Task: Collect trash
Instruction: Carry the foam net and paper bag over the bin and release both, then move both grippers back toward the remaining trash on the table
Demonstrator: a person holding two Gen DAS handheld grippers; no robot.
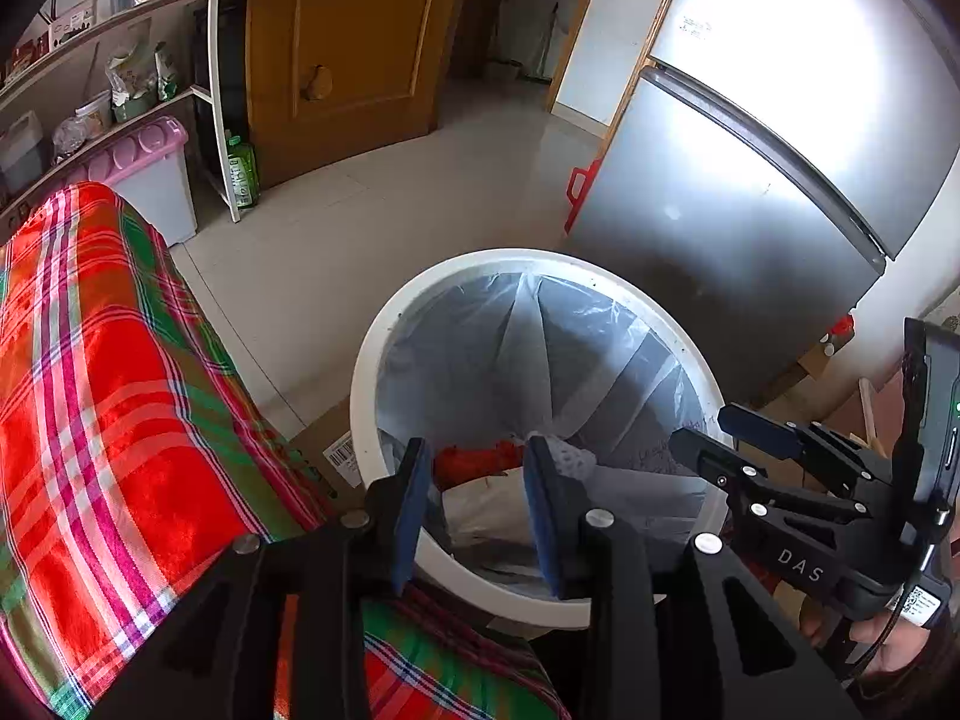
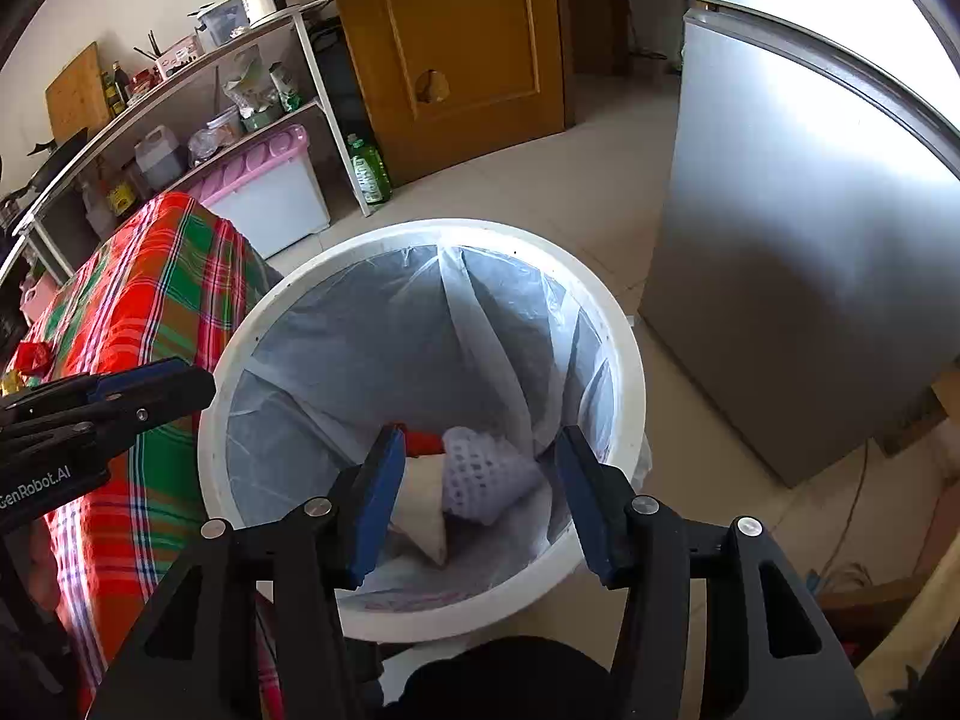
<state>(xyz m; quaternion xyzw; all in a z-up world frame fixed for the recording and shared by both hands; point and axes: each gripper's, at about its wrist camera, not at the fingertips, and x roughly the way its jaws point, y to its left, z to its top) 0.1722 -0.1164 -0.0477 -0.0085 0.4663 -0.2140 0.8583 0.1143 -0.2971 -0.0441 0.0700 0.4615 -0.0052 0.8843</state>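
Two grippers hovered above the white bin [image 2: 624, 360], both with jaws spread and nothing between the pads. The right gripper [image 2: 474, 498] stood widest, its blue pads framing the bin's interior. The left gripper [image 1: 477, 507] was open more narrowly, positioned over the near rim where the bin meets the plaid cloth [image 1: 108, 408].

Inside the bin, on the clear liner bag [image 2: 360, 330], lay the collected trash: a white foam net sleeve [image 2: 480, 474], a red wrapper [image 2: 423, 441] and a pale folded paper piece [image 2: 423, 510], all touching one another at the bottom.

Clearance: the bin's left rim sat just beside the cloth-covered table edge; the silver refrigerator [image 2: 810, 270] stood near the right rim, with a strip of tiled floor [image 2: 570, 180] between. Open floor extended beyond the far rim toward the wooden door [image 2: 456, 48].

Legible markings: "GenRobot.AI" on the left gripper's body in the right wrist view, "DAS" on the right gripper's body in the left wrist view. A barcode label [image 1: 341, 456] showed on a cardboard box beside the bin; its digits were too small to read.
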